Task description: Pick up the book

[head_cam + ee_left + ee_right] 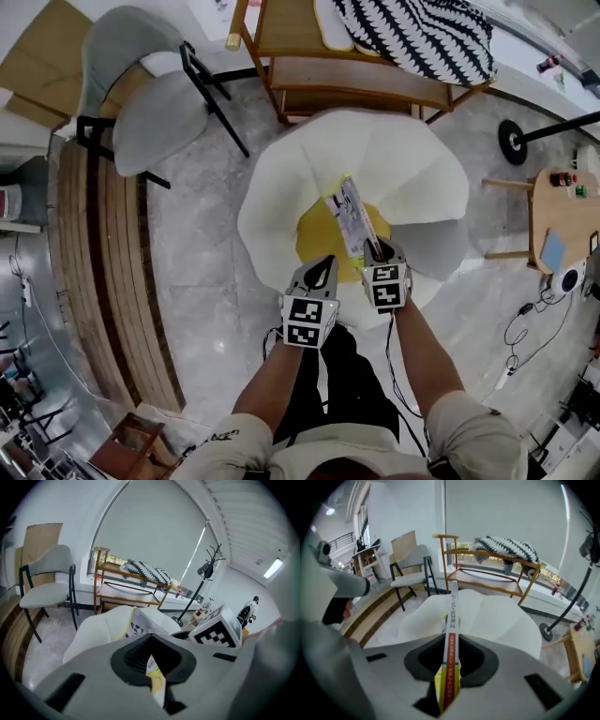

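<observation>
The book [354, 214] is thin, with a yellow edge, a white and red printed spine and a black-patterned cover. It hangs in the air over the white petal-shaped seat [281, 187] with its yellow centre. My right gripper [380, 251] is shut on its near end. In the right gripper view the spine [452, 620] runs edge-on out of the jaws of that gripper [449, 686]. My left gripper [325, 264] is close beside it on the left. In the left gripper view a yellow and white printed corner is pinched in the left gripper [154, 677], and the patterned cover [136, 626] shows beyond.
A grey chair [150, 103] stands at the back left beside a slatted wooden platform [94, 262]. Behind the seat is a wooden rack [375, 75] with a striped blanket [422, 33]. A small wooden table [562, 216], a stand's round base [513, 141] and floor cables [525, 328] are at the right.
</observation>
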